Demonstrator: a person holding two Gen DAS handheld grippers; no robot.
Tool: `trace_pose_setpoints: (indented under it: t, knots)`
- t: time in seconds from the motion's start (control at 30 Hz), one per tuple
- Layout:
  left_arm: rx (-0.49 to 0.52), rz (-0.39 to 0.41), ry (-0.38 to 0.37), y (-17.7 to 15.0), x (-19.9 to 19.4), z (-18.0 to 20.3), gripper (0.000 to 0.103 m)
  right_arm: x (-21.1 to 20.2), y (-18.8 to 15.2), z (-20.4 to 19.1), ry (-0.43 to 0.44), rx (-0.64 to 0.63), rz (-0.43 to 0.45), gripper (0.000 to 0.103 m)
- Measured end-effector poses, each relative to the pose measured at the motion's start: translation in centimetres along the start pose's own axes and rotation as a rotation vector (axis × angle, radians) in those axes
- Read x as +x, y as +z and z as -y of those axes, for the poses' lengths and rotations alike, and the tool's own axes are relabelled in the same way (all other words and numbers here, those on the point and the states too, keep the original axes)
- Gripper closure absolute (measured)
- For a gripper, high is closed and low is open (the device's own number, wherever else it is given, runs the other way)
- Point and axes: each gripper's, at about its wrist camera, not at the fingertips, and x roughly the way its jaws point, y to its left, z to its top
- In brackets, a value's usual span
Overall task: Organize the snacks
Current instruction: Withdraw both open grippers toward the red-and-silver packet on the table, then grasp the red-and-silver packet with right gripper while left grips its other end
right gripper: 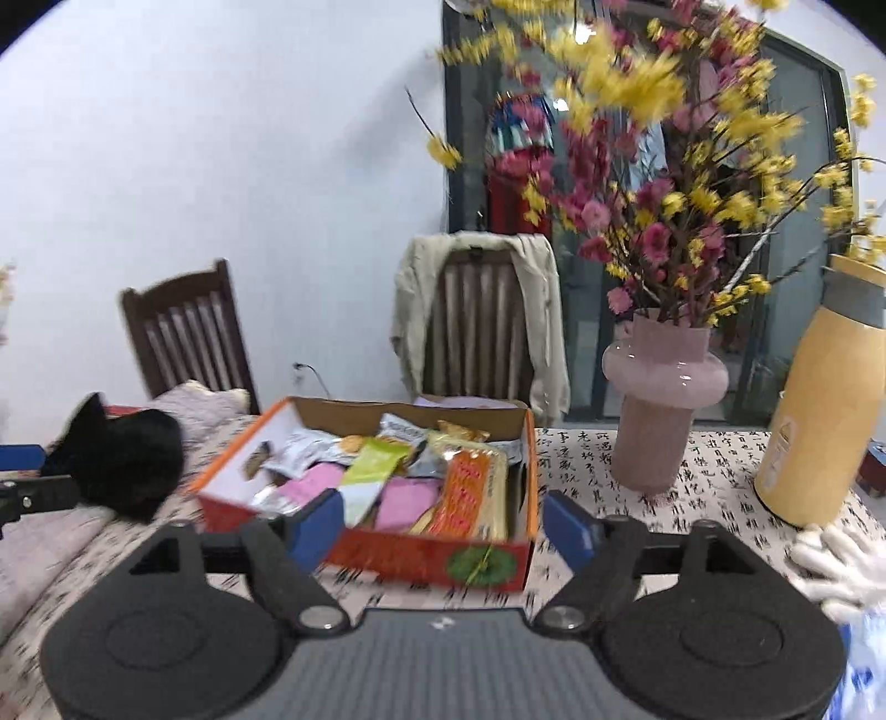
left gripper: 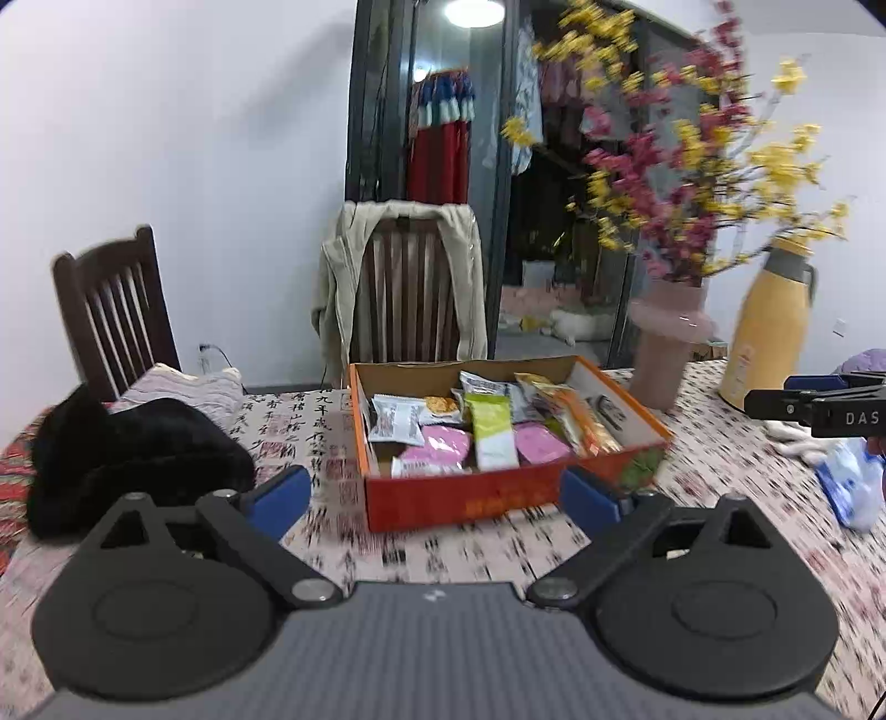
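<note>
Both your left gripper (left gripper: 437,495) and right gripper (right gripper: 443,526) stand wide and empty, just short of the snack box (left gripper: 498,498). Keep them clear of the pink vase (right gripper: 662,399) beside it.

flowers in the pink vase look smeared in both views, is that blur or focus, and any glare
Left wrist view: yellow and pink flower branches streak with motion blur, ceiling lamp blows out white. Right wrist view: same flowers smeared, glossy pink glass vase shows small highlights; straight edges bow from fisheye.

Blurred flowers (right gripper: 653,166); thermos (right gripper: 825,399) edge-cropped.
</note>
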Motion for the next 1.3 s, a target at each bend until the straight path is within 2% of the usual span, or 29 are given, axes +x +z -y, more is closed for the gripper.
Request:
trace_pose_setpoints:
  t: [0.17,0.3,0.4,0.47,0.53,0.63,0.73,0.93,1.17,1.3]
  knots:
    - [-0.058,0.032,-0.062,-5.3,-7.7,1.4,0.0,-8.0,-5.4,-0.8,0.096,-0.009,0.016,0.012]
    - [-0.069,0.02,-0.024,-10.8,-12.4,2.4,0.0,-13.6,-11.1,-2.5,0.123,-0.039,0.012,0.011]
    - [-0.142,-0.01,-0.028,-14.9,-14.7,1.9,0.0,-17.1,-15.5,-4.2,0.111,-0.062,0.014,0.01]
    - [-0.202,-0.029,0.007,-17.3,-15.8,1.2,0.0,-19.0,-18.2,-5.3,0.083,-0.07,0.019,0.007]
    - [-0.186,-0.037,0.05,-19.0,-16.9,1.1,0.0,-20.3,-20.6,-6.4,0.055,-0.074,0.007,0.005]
    - [-0.176,-0.057,0.079,-19.8,-17.4,0.7,0.0,-21.3,-22.8,-7.4,0.066,-0.118,-0.014,0.005]
    - [-0.202,-0.053,0.075,-19.9,-17.6,0.2,0.0,-22.1,-23.2,-7.8,0.058,-0.136,-0.016,0.005]
    - [-0.206,-0.065,0.075,-20.2,-17.0,-0.1,0.0,-21.8,-22.2,-7.6,0.065,-0.082,-0.011,0.005]
    - [-0.209,-0.07,0.061,-19.3,-14.8,-1.0,0.0,-18.4,-20.5,-7.7,0.171,0.031,-0.064,0.006]
    - [-0.204,-0.073,0.059,-18.5,-13.2,-1.8,0.0,-15.2,-19.6,-8.6,0.236,0.096,-0.109,0.011]
